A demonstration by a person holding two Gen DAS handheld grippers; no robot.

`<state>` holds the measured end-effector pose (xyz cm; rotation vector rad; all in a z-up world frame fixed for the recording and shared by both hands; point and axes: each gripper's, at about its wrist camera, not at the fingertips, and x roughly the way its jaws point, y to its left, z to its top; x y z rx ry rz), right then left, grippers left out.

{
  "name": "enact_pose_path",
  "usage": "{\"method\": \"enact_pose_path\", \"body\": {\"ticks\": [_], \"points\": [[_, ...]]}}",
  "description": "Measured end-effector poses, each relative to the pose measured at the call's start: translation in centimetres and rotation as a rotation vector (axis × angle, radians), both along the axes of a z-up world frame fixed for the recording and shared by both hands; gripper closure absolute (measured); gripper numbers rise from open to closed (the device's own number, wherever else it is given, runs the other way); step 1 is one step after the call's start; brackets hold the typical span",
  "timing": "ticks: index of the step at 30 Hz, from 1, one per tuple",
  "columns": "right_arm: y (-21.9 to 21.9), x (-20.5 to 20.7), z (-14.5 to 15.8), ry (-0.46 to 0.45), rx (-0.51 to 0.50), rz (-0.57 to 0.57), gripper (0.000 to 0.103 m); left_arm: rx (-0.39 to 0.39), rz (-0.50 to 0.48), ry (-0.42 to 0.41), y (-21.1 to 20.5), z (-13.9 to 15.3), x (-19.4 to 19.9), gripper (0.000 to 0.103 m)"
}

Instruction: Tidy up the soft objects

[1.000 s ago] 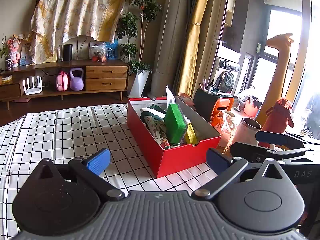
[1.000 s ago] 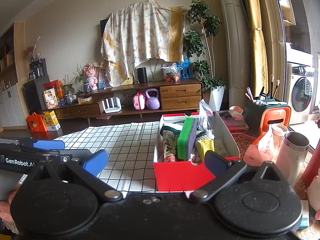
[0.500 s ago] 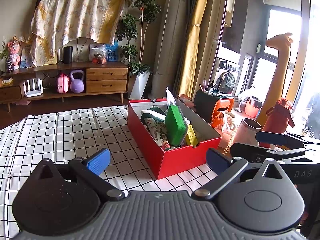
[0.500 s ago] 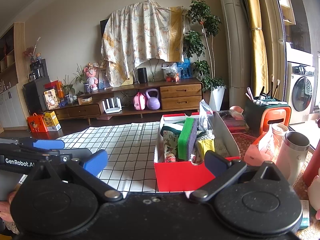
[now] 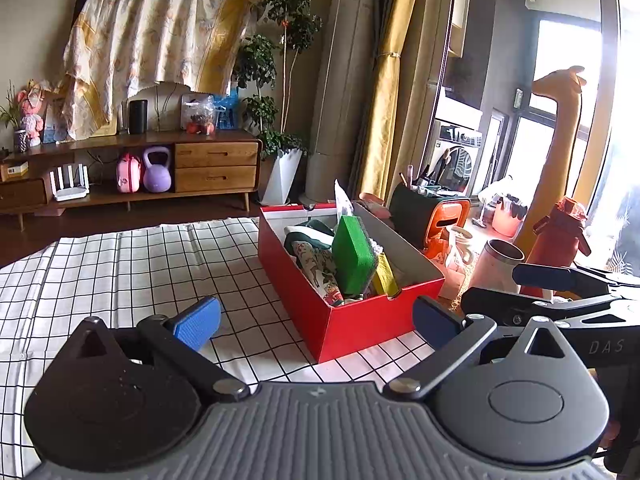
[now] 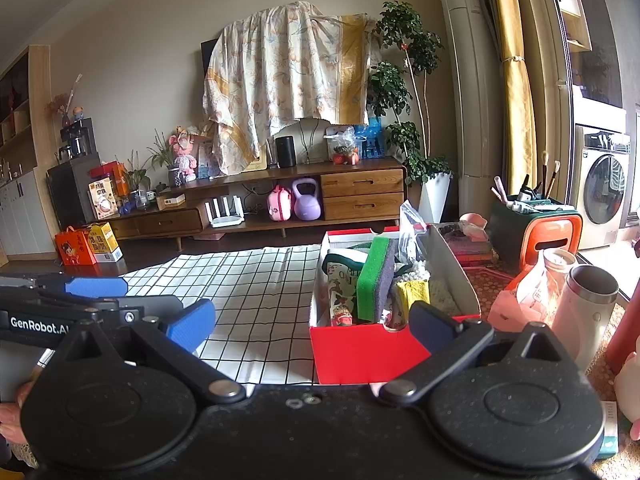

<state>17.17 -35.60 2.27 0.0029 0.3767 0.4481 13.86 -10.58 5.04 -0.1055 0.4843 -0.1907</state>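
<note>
Nearest to the cameras, the left gripper [image 5: 316,316] and the right gripper [image 6: 312,320] both hold their fingers wide apart, with nothing between them. Just beyond, on the checkered cloth [image 5: 120,264] of the table, the red box [image 6: 368,350] stands full of soft objects: a green sponge [image 6: 374,278], a yellow sponge [image 6: 414,290] and a printed cloth [image 5: 316,266]. They are packed tightly, so pulling one could drag its neighbours out. The white cup [image 6: 580,306] and the red bottle [image 5: 560,248] beside the box could be knocked over.
</note>
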Motion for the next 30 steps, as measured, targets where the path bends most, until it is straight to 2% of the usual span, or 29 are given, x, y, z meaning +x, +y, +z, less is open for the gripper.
{"method": "enact_pose_path", "body": {"ticks": [7,30], "points": [[0.12,-0.03,-0.06,0.002,0.004,0.003,0.000,-0.022,-0.010,0.010,0.18,0.00,0.05,0.000],[0.24,-0.22,-0.09,0.004,0.006,0.005,0.000,-0.024,-0.010,0.006,0.03,-0.26,-0.17,0.000]]}}
